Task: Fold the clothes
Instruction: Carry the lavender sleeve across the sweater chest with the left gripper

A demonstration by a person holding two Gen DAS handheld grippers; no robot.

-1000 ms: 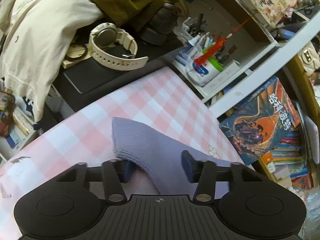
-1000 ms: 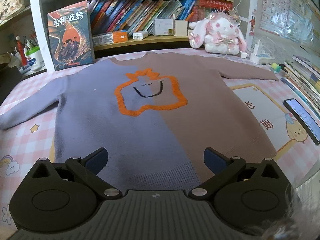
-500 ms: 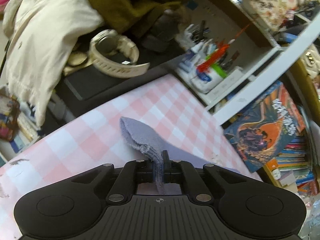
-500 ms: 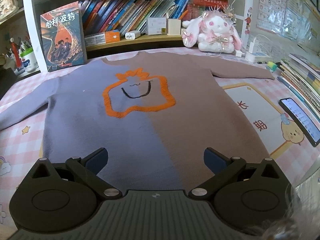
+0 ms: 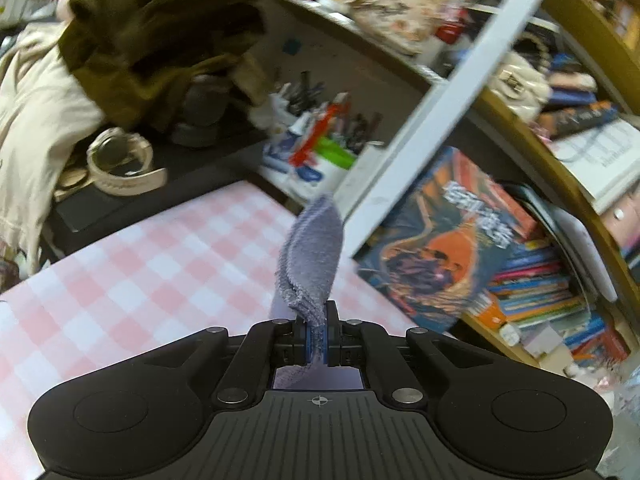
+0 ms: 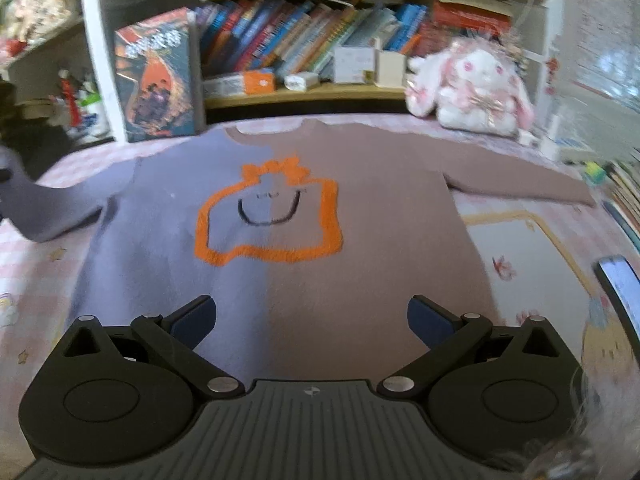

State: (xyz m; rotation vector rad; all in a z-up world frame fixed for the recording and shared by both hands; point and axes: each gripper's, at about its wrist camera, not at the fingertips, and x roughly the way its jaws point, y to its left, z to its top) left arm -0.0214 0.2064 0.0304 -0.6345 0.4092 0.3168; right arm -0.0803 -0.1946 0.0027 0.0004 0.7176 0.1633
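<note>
your left gripper (image 5: 316, 334) is pressed together on the ribbed cuff of the lilac knit sleeve (image 5: 310, 256), which stands up above the pink-and-white checked tablecloth (image 5: 132, 276) near its left edge. your right gripper (image 6: 312, 318) has its jaws spread wide with nothing between them, hovering over the hem of the two-tone lilac and mauve knitted sweater with an orange outlined smiling figure (image 6: 280, 216). that sweater lies flat, face up, in the middle of the cloth, neckline toward the back edge by the wooden bookshelf (image 6: 304, 94). its mauve sleeve (image 6: 520, 184) stretches toward the right edge, near the white and pink plush rabbit (image 6: 476, 88).
</note>
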